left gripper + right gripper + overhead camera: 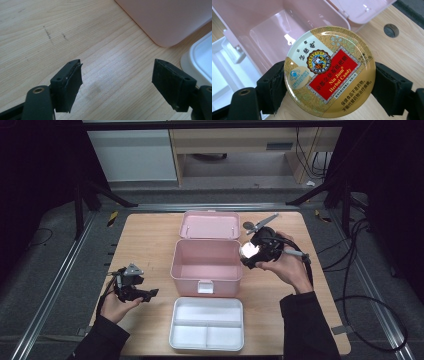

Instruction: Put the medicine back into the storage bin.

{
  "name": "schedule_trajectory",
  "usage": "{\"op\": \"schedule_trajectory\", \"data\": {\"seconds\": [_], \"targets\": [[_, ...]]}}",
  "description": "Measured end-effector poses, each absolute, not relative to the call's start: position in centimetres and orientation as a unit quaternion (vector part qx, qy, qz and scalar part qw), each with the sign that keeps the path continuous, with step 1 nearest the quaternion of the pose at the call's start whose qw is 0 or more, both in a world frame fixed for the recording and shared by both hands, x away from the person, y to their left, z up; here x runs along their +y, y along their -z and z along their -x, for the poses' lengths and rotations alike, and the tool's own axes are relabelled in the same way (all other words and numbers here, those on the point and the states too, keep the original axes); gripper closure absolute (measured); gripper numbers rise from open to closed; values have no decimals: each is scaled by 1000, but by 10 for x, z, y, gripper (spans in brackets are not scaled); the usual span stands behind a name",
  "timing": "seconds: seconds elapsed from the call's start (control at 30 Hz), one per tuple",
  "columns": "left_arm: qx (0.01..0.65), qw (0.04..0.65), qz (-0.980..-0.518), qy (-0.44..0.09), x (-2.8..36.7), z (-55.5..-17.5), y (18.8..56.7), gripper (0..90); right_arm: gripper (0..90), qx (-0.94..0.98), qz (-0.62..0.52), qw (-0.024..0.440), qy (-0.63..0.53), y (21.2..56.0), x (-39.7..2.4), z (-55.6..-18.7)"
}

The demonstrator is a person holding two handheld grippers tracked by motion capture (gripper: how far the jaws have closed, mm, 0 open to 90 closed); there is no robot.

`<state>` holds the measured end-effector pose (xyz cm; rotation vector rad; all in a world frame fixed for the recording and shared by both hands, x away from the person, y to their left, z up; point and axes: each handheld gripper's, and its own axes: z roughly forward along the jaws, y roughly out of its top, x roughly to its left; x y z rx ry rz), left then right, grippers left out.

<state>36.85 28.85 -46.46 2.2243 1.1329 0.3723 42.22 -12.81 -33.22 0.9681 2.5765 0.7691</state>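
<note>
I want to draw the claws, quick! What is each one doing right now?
Left gripper: open, holding nothing, over the bare wooden table.
Right gripper: closed on a round candy tin, beside the open pink box.

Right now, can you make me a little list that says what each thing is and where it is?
right tool: shut on the round candy tin, held at the pink box's right edge
candy tin label: gold with a red band reading Nin Jiom Herbal Candy
left tool: open, holds nothing, over bare wood
pink box: open, nothing seen inside, lid tipped back
white tray: in front of the box, divided into compartments
table: light wood
</note>
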Motion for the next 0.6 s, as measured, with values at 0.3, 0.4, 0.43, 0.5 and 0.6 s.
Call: {"op": "schedule_trajectory", "data": {"seconds": [0.3, 0.4, 0.43, 0.5, 0.6], "targets": [[427, 305, -840, -140, 288, -368, 465, 234, 205, 904, -306, 128, -270, 330, -91, -441], [427, 305, -840, -140, 288, -368, 465, 234, 205, 904, -304, 125, -272, 330, -82, -444], [428, 306, -839, -140, 289, -368, 465, 234, 205, 907, -298, 121, -273, 330, -74, -448], [428, 306, -839, -140, 289, -368, 465, 234, 205, 908, -295, 119, -273, 330, -70, -449], [429, 306, -838, -141, 290, -369, 465, 234, 205, 912, -283, 116, -274, 333, -54, -456]]}}
